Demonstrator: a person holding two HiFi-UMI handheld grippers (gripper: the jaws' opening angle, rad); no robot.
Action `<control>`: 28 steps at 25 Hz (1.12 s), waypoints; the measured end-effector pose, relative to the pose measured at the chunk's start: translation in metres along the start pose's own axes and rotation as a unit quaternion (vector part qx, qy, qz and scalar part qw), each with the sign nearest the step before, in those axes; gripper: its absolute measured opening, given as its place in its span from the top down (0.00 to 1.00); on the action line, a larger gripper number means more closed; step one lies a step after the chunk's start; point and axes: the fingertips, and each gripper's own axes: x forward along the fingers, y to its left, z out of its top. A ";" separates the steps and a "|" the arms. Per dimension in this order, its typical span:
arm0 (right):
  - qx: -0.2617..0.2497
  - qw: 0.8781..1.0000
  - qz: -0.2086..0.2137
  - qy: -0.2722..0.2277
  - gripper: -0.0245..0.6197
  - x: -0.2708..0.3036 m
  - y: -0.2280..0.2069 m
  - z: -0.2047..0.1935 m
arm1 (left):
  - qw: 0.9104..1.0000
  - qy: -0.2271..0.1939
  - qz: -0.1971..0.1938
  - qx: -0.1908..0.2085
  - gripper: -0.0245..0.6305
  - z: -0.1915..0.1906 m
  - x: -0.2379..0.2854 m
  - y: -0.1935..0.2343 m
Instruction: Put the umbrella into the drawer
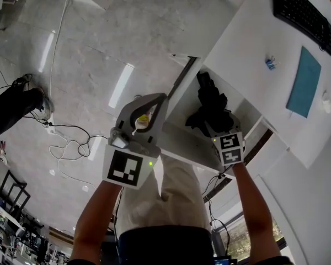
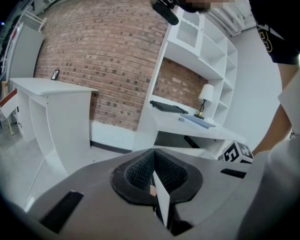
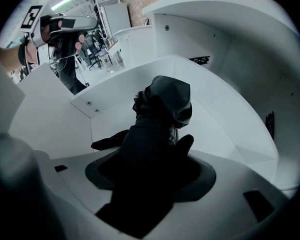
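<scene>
Count: one umbrella (image 1: 211, 106), one open drawer (image 1: 187, 142), two tools. On the white surface (image 1: 248, 54) lie one black keyboard (image 1: 303, 12), one teal pad (image 1: 304, 81) and one small blue clip (image 1: 270, 64).

Umbrella look: black and folded, its fabric (image 3: 157, 129) loose and crumpled into a thick bundle. One flap sticks out sideways low down.

Umbrella place: inside the drawer (image 3: 120, 104), standing steeply against the white interior. I cannot tell whether its far end rests on the bottom.

Right tool (image 1: 218, 123): points steeply down into the drawer. Its jaws (image 3: 150, 171) stand wide and are clamped round the umbrella bundle, which fills the gap.

Left tool (image 1: 154, 106): near the drawer's left corner, apart from the umbrella. Its jaws (image 2: 154, 176) are drawn together. A thin white sliver shows between them close to the camera; I cannot tell what it is.

Drawer: white, pulled out from under the surface.
</scene>
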 end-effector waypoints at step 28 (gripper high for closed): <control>0.013 1.000 0.012 0.019 0.53 0.023 0.003 -0.001 | 1.000 -0.007 0.010 -0.009 0.94 0.001 0.002 -0.005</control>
